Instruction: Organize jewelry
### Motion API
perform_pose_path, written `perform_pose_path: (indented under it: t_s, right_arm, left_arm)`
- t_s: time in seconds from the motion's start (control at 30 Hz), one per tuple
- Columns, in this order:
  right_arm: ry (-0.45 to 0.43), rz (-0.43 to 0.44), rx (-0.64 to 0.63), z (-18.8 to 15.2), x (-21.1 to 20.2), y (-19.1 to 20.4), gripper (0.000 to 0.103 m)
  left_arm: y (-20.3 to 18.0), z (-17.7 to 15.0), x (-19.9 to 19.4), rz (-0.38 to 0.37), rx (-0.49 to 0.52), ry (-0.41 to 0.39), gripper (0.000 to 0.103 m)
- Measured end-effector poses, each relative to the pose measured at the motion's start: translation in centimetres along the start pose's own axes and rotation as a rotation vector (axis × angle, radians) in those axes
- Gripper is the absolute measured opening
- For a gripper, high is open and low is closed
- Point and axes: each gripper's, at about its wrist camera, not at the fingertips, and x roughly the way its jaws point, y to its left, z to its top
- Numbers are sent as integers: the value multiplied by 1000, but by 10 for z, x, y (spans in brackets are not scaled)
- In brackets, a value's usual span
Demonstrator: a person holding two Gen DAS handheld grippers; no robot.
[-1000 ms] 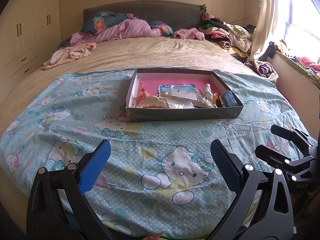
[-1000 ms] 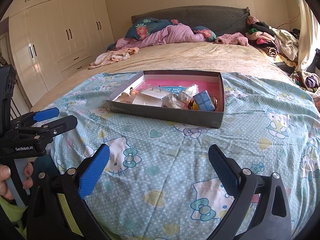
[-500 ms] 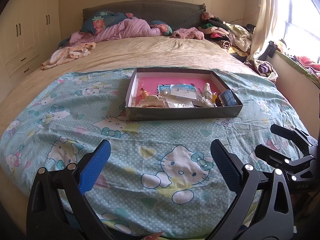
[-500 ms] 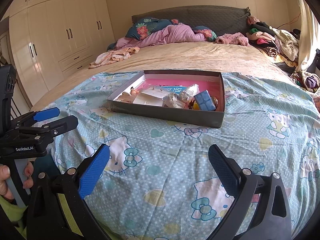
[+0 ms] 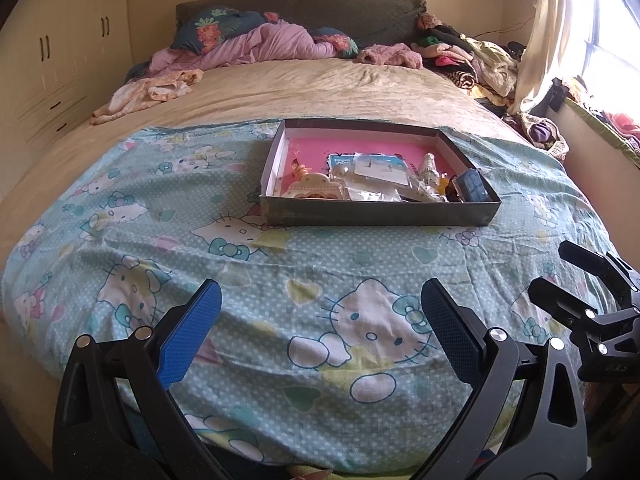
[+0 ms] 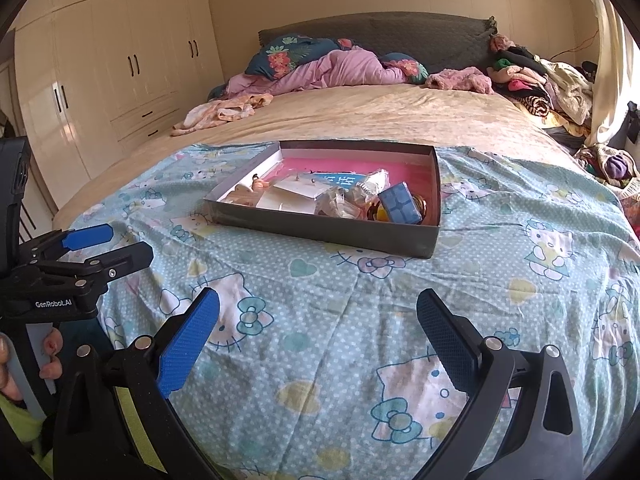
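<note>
A wide bed point(image 5: 320, 88) fills both views, its near half covered by a pale teal cartoon-cat sheet point(image 5: 280, 280). On that sheet, well beyond both grippers, lies a shallow grey box point(image 5: 376, 214) with a pink floor, holding the jewelry clutter: clear plastic packets point(image 5: 376, 172), a cream-coloured ornament point(image 5: 314, 190) at its left end and a small blue case point(image 6: 400, 202) at its right end. The left gripper point(image 5: 320, 328) hovers over the sheet's near edge with its blue-padded jaws spread wide and nothing between them. The right gripper point(image 6: 318, 328) sits alongside, likewise gaping and empty. A hand point(image 6: 24, 364) grips the left tool's handle.
</note>
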Motion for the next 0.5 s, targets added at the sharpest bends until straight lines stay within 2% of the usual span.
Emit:
perform_pose_path:
  t_s: [0.17, 0.27, 0.37, 0.5]
  right_arm:
    - [1, -23, 38, 2, 3, -18, 98]
    - [-12, -57, 97, 7, 5, -49, 98]
    - [-29, -193, 145, 14, 11, -103, 98]
    - [36, -381, 226, 22, 32, -200, 98]
  left_arm:
    - [12, 2, 11, 39, -45, 33, 93]
    - [38, 9, 27, 59, -122, 64, 93]
    - [83, 25, 55, 126, -207, 103, 93]
    - [158, 52, 101, 310, -282, 123, 93]
